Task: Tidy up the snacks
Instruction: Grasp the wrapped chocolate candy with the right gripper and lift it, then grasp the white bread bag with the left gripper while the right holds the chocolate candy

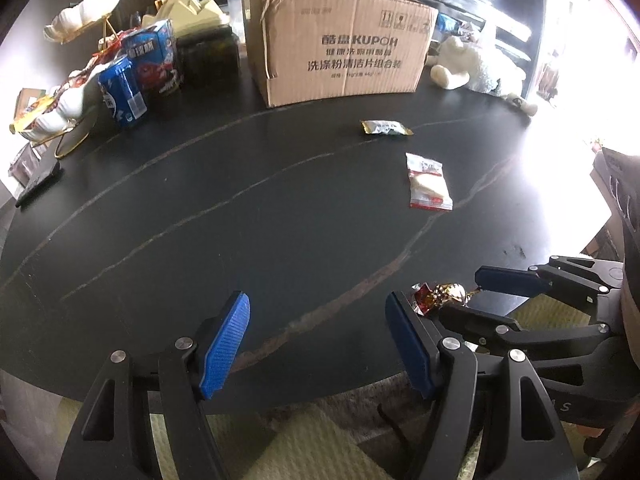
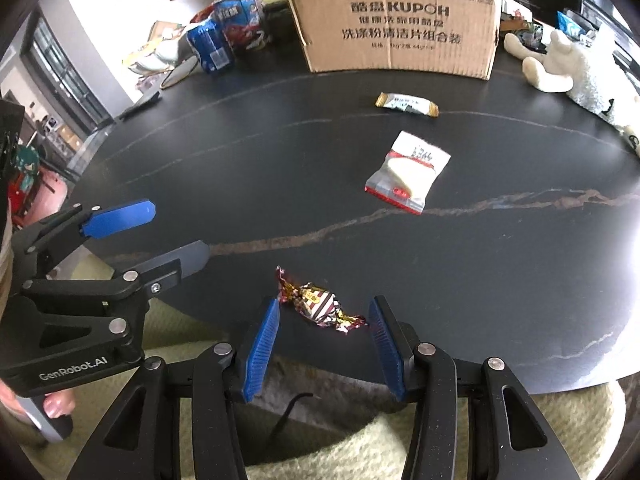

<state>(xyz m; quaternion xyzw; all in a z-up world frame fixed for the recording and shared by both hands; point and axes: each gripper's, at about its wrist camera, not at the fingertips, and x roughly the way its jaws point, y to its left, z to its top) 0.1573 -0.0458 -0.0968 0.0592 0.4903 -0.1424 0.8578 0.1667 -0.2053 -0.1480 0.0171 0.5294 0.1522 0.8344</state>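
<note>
1. Snacks are lying loose on the dark counter (image 2: 200, 184): a foil-wrapped candy (image 2: 318, 303) is sitting near the front edge, a white-and-red packet (image 2: 408, 174) is lying farther in, and a small white bar with gold ends (image 2: 407, 105) is resting beyond that, near the cardboard box (image 2: 396, 20).
2. Right gripper (image 2: 323, 314) is hovering at the candy with its blue fingers (image 2: 262, 352) standing apart, one on each side of the wrapper; the twisted ends are lying close to both pads, though contact cannot be told.
3. Left gripper (image 1: 318, 316) is hanging over bare counter (image 1: 240, 200) beside the right one, its fingers (image 1: 224, 344) spread wide and gripping nothing.
4. In the left wrist view, the candy (image 1: 440, 296) is showing between the right gripper's fingers (image 1: 508, 282), with the packet (image 1: 429, 182) and bar (image 1: 385, 127) farther in.
5. Cardboard box (image 1: 340, 48) is standing upright at the back of the counter.
6. A blue can (image 1: 122, 92) and a blue carton (image 1: 154, 60) are standing left of the box, among other packets on white stands.
7. A white plush toy (image 2: 576, 64) is lying right of the box.
</note>
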